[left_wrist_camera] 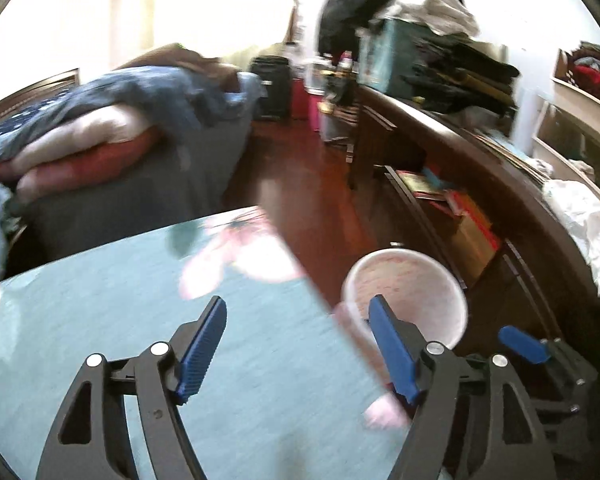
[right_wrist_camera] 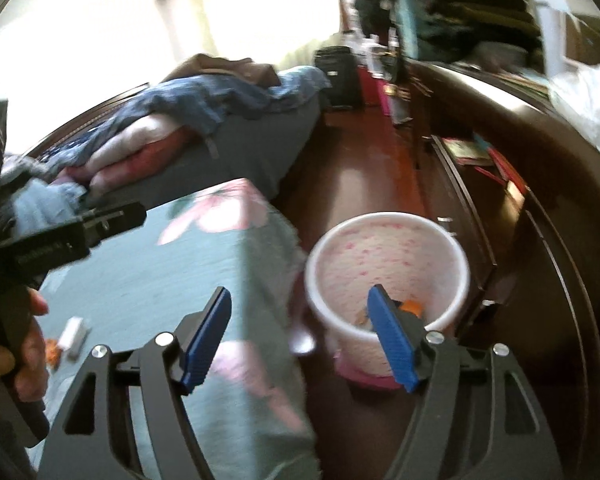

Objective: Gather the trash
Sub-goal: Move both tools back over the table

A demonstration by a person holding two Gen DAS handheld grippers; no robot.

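Note:
A pale pink waste bin (right_wrist_camera: 388, 248) stands on the wooden floor beside the table, and orange scraps (right_wrist_camera: 412, 306) lie in its bottom. My right gripper (right_wrist_camera: 299, 292) is open and holds nothing; it hovers over the table corner and the bin's near rim. The left wrist view shows the same bin (left_wrist_camera: 408, 288) to the right of my open, empty left gripper (left_wrist_camera: 297, 302), which is above the teal flowered tablecloth (left_wrist_camera: 140, 300). A white scrap (right_wrist_camera: 74, 334) and an orange scrap (right_wrist_camera: 52, 350) lie on the cloth near the person's hand (right_wrist_camera: 24, 344).
A bed (left_wrist_camera: 132, 184) piled with blue and pink bedding lies beyond the table. A dark wooden cabinet (left_wrist_camera: 460, 184) with books and stacked clothes runs along the right. A strip of wooden floor (left_wrist_camera: 300, 160) runs between them towards a black case (left_wrist_camera: 270, 88).

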